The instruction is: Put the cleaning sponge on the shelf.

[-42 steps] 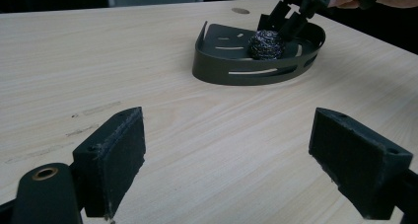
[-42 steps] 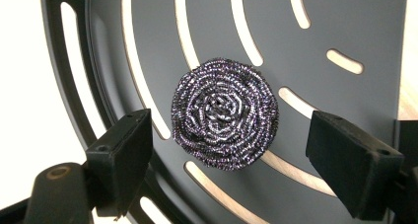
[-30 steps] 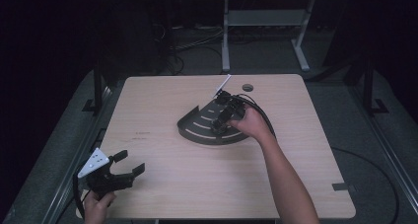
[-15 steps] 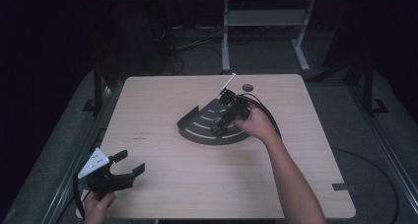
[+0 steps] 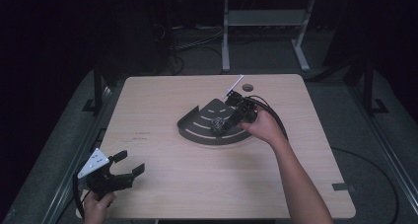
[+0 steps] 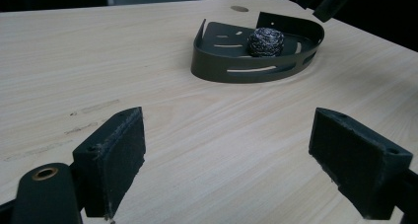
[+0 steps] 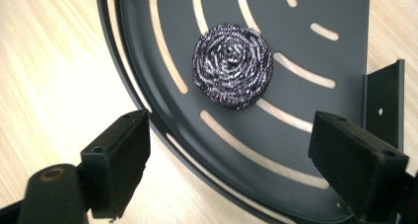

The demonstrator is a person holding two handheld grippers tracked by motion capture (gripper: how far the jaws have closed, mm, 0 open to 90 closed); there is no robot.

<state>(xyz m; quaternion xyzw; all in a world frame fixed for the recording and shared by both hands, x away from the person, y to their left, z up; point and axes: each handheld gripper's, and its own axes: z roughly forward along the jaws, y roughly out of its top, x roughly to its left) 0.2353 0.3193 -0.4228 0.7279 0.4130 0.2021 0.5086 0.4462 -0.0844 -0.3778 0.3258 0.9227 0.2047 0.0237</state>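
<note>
Just beyond open right tongs (image 7: 229,169): scourer (image 7: 232,65).

A light wooden desk (image 5: 197,184) with a round hole near its far edge carries a dark quarter-round slotted metal tray (image 5: 197,128), set toward the far right

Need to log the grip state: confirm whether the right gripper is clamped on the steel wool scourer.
No, the right gripper has its jaws wide apart, with the steel wool scourer lying free in the slotted tray beyond them.
</note>
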